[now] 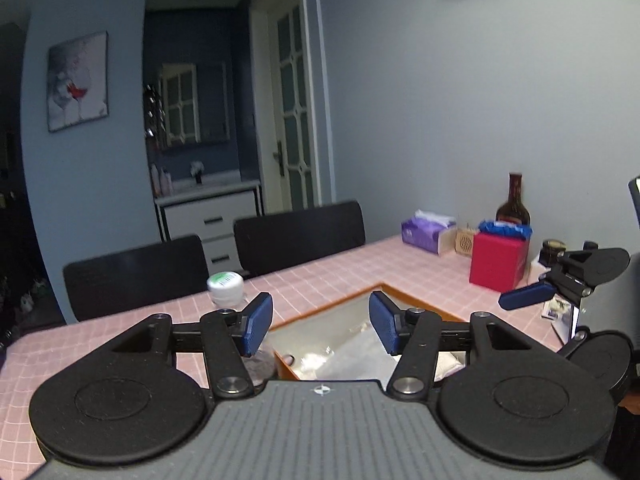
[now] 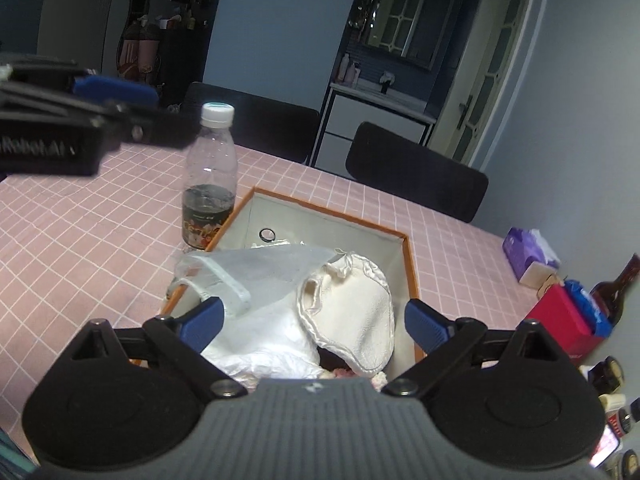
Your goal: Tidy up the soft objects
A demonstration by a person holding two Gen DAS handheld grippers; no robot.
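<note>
Above the box [image 2: 412, 264], right gripper [image 2: 314, 320] and left gripper [image 1: 320, 320] were both released, empty; best to descend squarely and pinch the cream pouch [image 2: 352, 312] mid-body.

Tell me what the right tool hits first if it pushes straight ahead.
Probably the cream cloth pouch lying in the open box; it sits between the open right tool fingers. The clear plastic bag is just left. Depth is uncertain.

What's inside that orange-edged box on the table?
The box holds a clear plastic bag, a cream cloth pouch, white fabric and a small ring. Whatever lies beneath them is covered.
</note>
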